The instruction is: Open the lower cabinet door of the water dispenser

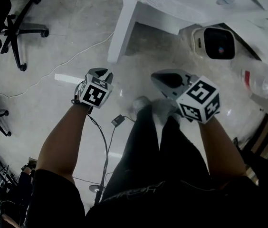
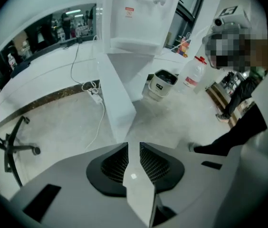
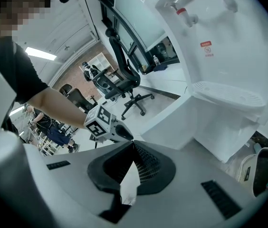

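The white water dispenser (image 1: 181, 4) (image 2: 138, 18) (image 3: 219, 56) stands ahead of me. Its lower cabinet door (image 1: 122, 30) (image 2: 117, 99) (image 3: 172, 120) is swung out wide over the floor. My left gripper (image 1: 104, 72) (image 2: 134, 144) hangs short of the door's free edge, its jaws a narrow gap apart with nothing between them. It also shows in the right gripper view as a marker cube and nose (image 3: 109, 129). My right gripper (image 1: 154, 75) (image 3: 133, 142) hovers in front of the open cabinet, jaw tips together and empty. Neither gripper touches the door.
A small white appliance with a dark front (image 1: 215, 42) (image 2: 162, 84) sits beside the dispenser, and a water bottle (image 1: 262, 77) (image 2: 193, 72) next to it. An office chair (image 1: 20, 30) (image 3: 124, 80) stands at the left. A cable (image 1: 77, 56) and a power strip (image 2: 95, 93) lie on the floor.
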`<action>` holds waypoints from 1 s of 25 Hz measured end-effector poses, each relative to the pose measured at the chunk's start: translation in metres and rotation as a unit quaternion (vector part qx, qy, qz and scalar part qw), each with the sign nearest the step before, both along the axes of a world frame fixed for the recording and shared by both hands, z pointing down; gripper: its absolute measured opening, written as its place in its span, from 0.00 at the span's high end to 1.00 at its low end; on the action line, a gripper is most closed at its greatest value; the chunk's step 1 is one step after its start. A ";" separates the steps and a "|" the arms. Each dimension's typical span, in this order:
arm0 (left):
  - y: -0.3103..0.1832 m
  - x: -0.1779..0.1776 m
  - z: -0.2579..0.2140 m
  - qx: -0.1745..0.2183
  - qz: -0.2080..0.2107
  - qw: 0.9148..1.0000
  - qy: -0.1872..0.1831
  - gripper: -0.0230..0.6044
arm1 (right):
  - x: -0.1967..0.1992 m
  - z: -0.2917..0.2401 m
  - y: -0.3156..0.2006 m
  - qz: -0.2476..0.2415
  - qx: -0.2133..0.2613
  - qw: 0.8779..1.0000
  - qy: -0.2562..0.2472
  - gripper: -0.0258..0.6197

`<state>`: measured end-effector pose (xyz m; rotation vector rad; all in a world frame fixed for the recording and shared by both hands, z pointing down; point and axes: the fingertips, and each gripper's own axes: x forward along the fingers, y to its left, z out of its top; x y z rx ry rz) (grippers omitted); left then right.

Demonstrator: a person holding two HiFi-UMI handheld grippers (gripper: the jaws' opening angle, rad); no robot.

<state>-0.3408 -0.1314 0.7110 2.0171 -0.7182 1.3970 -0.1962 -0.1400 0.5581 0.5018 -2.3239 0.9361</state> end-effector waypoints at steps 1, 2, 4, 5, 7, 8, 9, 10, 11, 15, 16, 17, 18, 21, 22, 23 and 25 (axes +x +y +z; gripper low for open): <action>0.006 0.006 -0.011 -0.004 -0.017 1.000 0.019 0.85 | 0.003 -0.005 0.000 0.001 0.003 1.000 0.000 0.94; 0.013 0.012 -0.026 -0.008 -0.037 0.998 0.043 0.85 | 0.004 -0.010 0.000 0.000 0.007 1.000 -0.001 0.94; 0.030 0.025 -0.064 -0.006 -0.076 0.992 0.097 0.85 | 0.002 -0.025 0.004 -0.009 0.018 1.000 -0.007 0.94; 0.038 0.030 -0.084 0.001 -0.093 0.988 0.120 0.85 | 0.001 -0.035 0.007 -0.014 0.023 1.000 -0.014 0.94; 0.045 0.042 -0.121 0.023 -0.124 0.979 0.159 0.85 | 0.000 -0.060 0.014 -0.025 0.044 0.998 -0.037 0.94; 0.047 0.048 -0.140 0.036 -0.141 0.973 0.178 0.85 | 0.002 -0.076 0.017 -0.030 0.060 0.997 -0.047 0.94; 0.048 0.056 -0.160 0.048 -0.157 0.966 0.198 0.87 | 0.006 -0.093 0.022 -0.032 0.079 0.995 -0.052 0.94; 0.051 0.066 -0.182 0.058 -0.173 0.958 0.220 0.88 | 0.014 -0.112 0.029 -0.033 0.102 0.993 -0.053 0.94; 0.056 0.078 -0.205 0.065 -0.185 0.951 0.241 0.90 | 0.023 -0.131 0.037 -0.034 0.124 0.990 -0.051 0.94; 0.076 0.127 -0.320 0.122 -0.189 0.924 0.310 0.94 | 0.058 -0.213 0.082 -0.048 0.173 0.982 -0.057 0.94; 0.081 0.138 -0.351 0.145 -0.182 0.918 0.320 0.95 | 0.064 -0.236 0.093 -0.050 0.181 0.980 -0.064 0.94; 0.087 0.148 -0.382 0.168 -0.173 0.914 0.328 0.96 | 0.070 -0.260 0.105 -0.052 0.190 0.978 -0.071 0.94; 0.096 0.158 -0.412 0.187 -0.163 0.909 0.334 0.96 | 0.076 -0.284 0.118 -0.054 0.200 0.975 -0.079 0.94; 0.135 0.187 -0.497 0.226 -0.136 0.895 0.359 0.96 | 0.097 -0.353 0.162 -0.054 0.223 0.968 -0.102 0.94; 0.150 0.195 -0.523 0.235 -0.130 0.890 0.369 0.96 | 0.105 -0.373 0.178 -0.057 0.228 0.966 -0.106 0.94; 0.165 0.202 -0.547 0.243 -0.125 0.885 0.377 0.96 | 0.113 -0.391 0.195 -0.063 0.236 0.964 -0.107 0.94; 0.197 0.215 -0.591 0.254 -0.121 0.876 0.393 0.96 | 0.128 -0.426 0.228 -0.074 0.257 0.958 -0.108 0.94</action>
